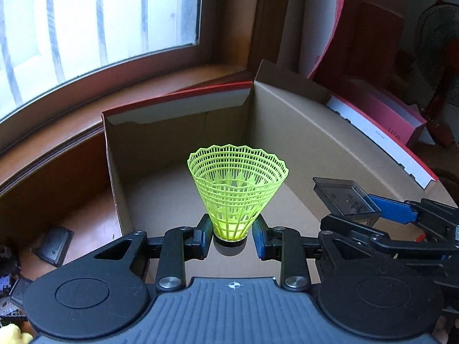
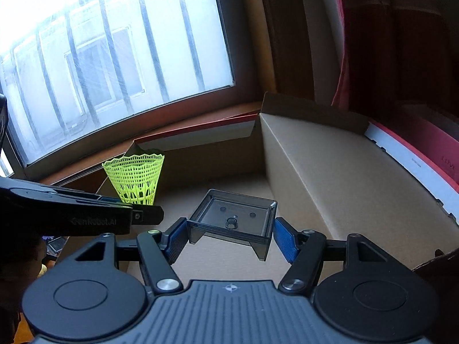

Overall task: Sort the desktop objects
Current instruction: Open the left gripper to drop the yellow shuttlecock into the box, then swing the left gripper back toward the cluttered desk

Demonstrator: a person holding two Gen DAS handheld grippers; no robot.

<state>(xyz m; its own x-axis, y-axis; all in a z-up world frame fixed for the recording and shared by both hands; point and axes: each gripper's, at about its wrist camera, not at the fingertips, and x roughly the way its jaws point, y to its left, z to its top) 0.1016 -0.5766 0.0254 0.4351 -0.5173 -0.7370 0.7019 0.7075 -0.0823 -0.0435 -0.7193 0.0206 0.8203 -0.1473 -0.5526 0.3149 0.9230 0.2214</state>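
My left gripper (image 1: 233, 236) is shut on a neon yellow plastic shuttlecock (image 1: 236, 189), gripped at its black cork base, skirt pointing up, held above the open cardboard box (image 1: 301, 137). My right gripper (image 2: 231, 236) is shut on a small dark transparent plastic tray (image 2: 232, 218), also held over the box (image 2: 330, 177). In the left wrist view the right gripper (image 1: 370, 215) and its tray (image 1: 344, 197) show at the right. In the right wrist view the left gripper (image 2: 134, 209) and shuttlecock (image 2: 136, 179) show at the left.
The box stands on a wooden desk by a window (image 1: 86, 23). A red and white box lid (image 1: 381, 137) lies to its right. A dark plastic piece (image 1: 53, 245) and small clutter (image 1: 8, 283) lie on the desk at the left. A fan (image 1: 439, 43) stands far right.
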